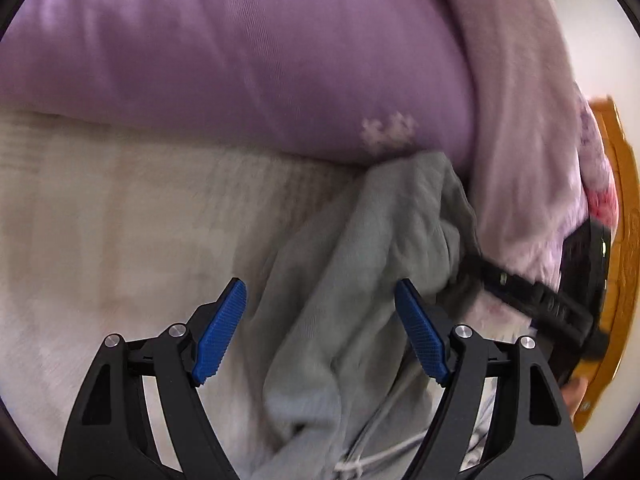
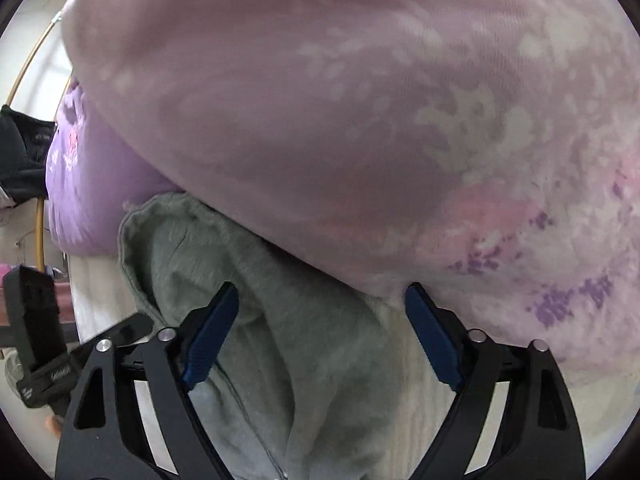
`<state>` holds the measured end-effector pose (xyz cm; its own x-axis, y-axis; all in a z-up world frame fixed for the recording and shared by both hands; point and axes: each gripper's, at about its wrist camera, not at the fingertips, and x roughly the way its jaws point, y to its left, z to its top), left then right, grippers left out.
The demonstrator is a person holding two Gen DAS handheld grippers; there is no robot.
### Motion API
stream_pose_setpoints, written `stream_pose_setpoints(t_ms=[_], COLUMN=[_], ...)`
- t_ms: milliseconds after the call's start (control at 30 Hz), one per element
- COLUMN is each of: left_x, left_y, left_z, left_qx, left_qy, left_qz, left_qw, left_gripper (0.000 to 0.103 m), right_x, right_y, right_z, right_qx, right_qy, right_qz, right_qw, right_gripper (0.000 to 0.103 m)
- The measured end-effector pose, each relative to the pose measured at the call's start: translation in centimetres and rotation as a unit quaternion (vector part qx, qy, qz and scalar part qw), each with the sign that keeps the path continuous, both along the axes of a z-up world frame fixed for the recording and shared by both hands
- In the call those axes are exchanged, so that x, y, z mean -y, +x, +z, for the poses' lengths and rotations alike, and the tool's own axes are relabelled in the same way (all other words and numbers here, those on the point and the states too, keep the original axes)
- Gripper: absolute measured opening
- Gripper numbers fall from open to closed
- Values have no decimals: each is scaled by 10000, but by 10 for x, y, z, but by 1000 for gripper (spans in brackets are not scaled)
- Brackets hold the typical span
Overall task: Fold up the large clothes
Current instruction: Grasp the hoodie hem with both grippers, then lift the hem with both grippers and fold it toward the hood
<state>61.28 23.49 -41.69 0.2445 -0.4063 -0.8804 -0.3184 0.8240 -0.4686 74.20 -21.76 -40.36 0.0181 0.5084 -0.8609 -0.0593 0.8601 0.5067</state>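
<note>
The grey garment (image 1: 360,280) is lying crumpled on a cream bed sheet (image 1: 120,220), its far end tucked against a purple pillow (image 1: 240,52) and under the edge of a pale pink floral quilt (image 1: 516,120). In the left wrist view the left gripper (image 1: 320,332) is hanging over the garment with its blue fingers (image 1: 218,336) spread wide; grey cloth is showing between them, but neither pad is pressing on it, so the grip is released. White drawstrings (image 1: 376,456) are trailing from the garment near the bottom of that view. At the right edge there, part of the other black tool is showing in front of an orange wooden frame (image 1: 620,240). In the right wrist view the right gripper (image 2: 322,336) is likewise standing wide apart over the same grey garment (image 2: 240,280), its fingers (image 2: 212,340) holding nothing, with the quilt (image 2: 360,100) bulging just beyond them and the purple pillow (image 2: 88,200) lying to the left. Both views are slightly blurred.
</note>
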Motion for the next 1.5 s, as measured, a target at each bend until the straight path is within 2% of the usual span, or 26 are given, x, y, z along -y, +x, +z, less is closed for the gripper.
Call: stream_pose_setpoints(t_ms=[33,67,100,133,167,200,233,267,500,667,800,1033,1167,1367,1500], left_x=[0,0,3,4,5,8,10,11,13,26,40,57,72,95,107], left_y=[2,3,4,4,2,1,2,0,-19,-54,-86,-167,-226,-312,-362], left_z=[-4,-6,-7,-7,-6,-2,2,7,57,103,140,197,222,243,237], left_qx=[18,54,100,94,119,179,220,268,697,1034,1279,1595,1624,1547,1390], left_qy=[-77,-157,-211,-144,-43,77,218,334,556,752,749,861,955,1278,1435], left_qz=[90,145,131,137,145,58,-52,-159,-290,-415,-423,-484,-544,-672,-768], left_qw=[9999,9998,9996,9998,9998,9998,9995,9990,9956,9909,9881,9822,9806,9774,9768], left_gripper=[74,66,47,37,33,23,15,14,11,11,11,11,11,11,11], right_x=[0,2,4,7,9,10,15,15,36,57,68,80,93,105,110], right_y=[1,0,-2,-4,-6,-8,-12,-16,-37,-68,-99,-181,-236,-318,-364], right_z=[-4,-9,-16,-19,-19,-16,-11,-7,29,75,112,176,199,211,212], right_qx=[-38,-157,-317,-375,-329,-206,-90,-35,374,730,963,1294,1394,1343,1483], right_qy=[90,200,275,394,473,507,485,519,773,987,1113,1462,1415,1329,1026], right_qz=[-8,-44,-127,-239,-284,-286,-277,-294,-290,-177,-75,48,177,431,632], right_qw=[10000,9997,9990,9982,9979,9981,9984,9982,9959,9923,9891,9807,9799,9810,9816], right_gripper=[64,48,42,36,22,15,13,11,9,9,9,9,9,9,9])
